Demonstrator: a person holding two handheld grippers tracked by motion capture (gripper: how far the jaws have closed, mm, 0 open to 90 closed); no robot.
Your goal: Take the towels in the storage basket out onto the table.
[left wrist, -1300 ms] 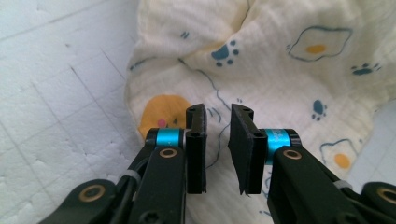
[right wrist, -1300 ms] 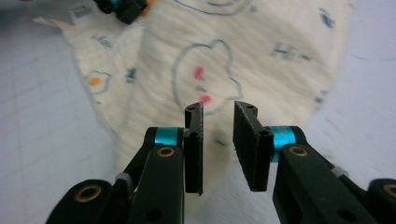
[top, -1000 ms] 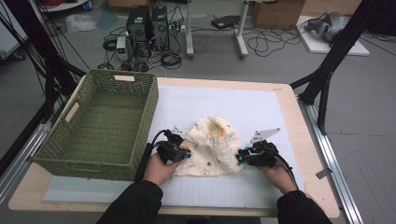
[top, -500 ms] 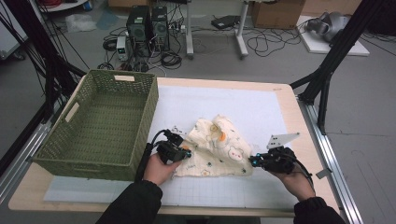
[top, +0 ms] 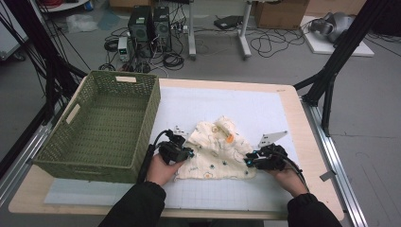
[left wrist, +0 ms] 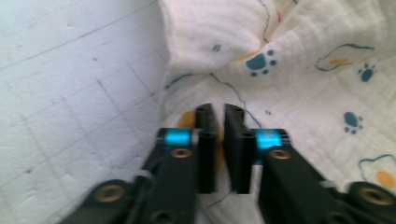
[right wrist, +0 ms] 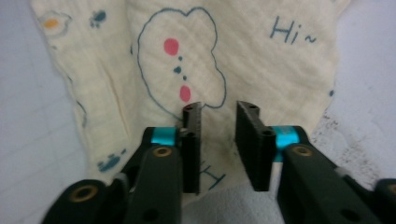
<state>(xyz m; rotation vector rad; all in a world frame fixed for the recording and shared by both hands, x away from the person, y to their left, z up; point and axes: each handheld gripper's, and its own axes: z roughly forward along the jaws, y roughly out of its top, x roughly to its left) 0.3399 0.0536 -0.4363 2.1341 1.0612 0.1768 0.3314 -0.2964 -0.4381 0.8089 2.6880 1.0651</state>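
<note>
Cream printed muslin cloth (top: 215, 153) crumpled mid-surface beside green wicker basket (top: 101, 125). My left gripper (left wrist: 216, 112) nearly closed at left edge; right gripper (right wrist: 218, 108) parted over right corner. Soft, light, floppy: pinch corners.

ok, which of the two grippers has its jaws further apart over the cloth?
The right gripper: a clear gap shows between its jaws above the cream printed muslin cloth. The left gripper has its jaws nearly together.

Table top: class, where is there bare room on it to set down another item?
Free: the white mat behind the cloth, right of the basket, and the front strip between the sleeves. Crowded: around the cloth, where the left tongs and right tongs work.
</note>
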